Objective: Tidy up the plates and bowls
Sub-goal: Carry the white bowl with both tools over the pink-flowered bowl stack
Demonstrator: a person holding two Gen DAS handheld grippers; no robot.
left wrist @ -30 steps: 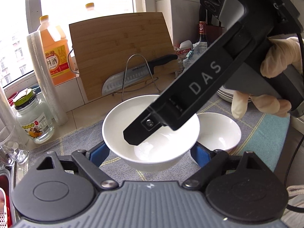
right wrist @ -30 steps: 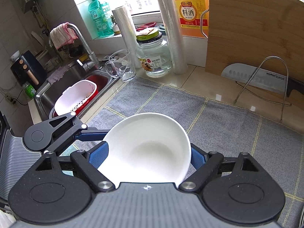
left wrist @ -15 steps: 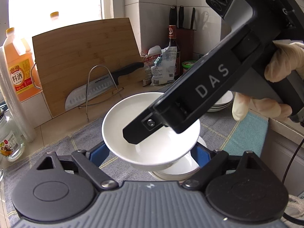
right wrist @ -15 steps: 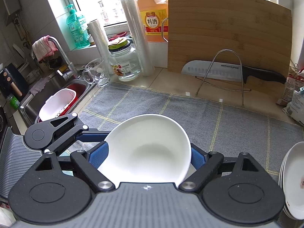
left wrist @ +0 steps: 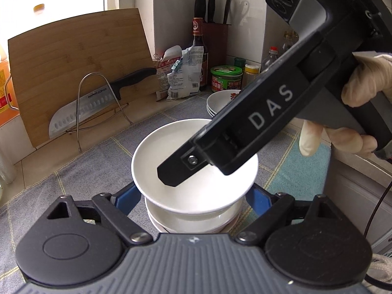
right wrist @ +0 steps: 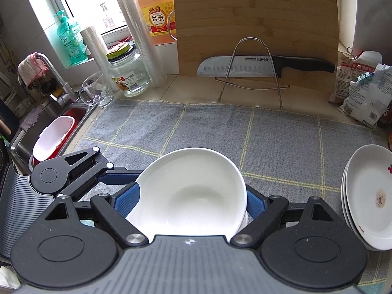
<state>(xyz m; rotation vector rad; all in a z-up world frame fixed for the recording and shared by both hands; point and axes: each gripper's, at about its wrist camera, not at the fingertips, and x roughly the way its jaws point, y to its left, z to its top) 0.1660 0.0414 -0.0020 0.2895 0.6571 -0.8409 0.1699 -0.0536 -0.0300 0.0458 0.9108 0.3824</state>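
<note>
- Two grippers, both angled down: left gripper (left wrist: 193,193) and right gripper (right wrist: 191,198) each clamp the same white bowl (left wrist: 186,161) by its rim.
- Bowl sits just above a lower bowl (left wrist: 191,223) on the grey mat (right wrist: 281,142).
- Plate stack (right wrist: 367,196) near the mat's right edge; knife (right wrist: 257,65) and cutting board (right wrist: 254,24) along the far edge.

**Readable text from my feeds**

From my left cam I read "DAS" in pale letters on the right gripper (left wrist: 171,174). The knife (right wrist: 264,66) blade says "SUPOR" in both views. The orange bottle (right wrist: 156,12) label shows 料酒. Packet and jar labels are too small for me.
</note>
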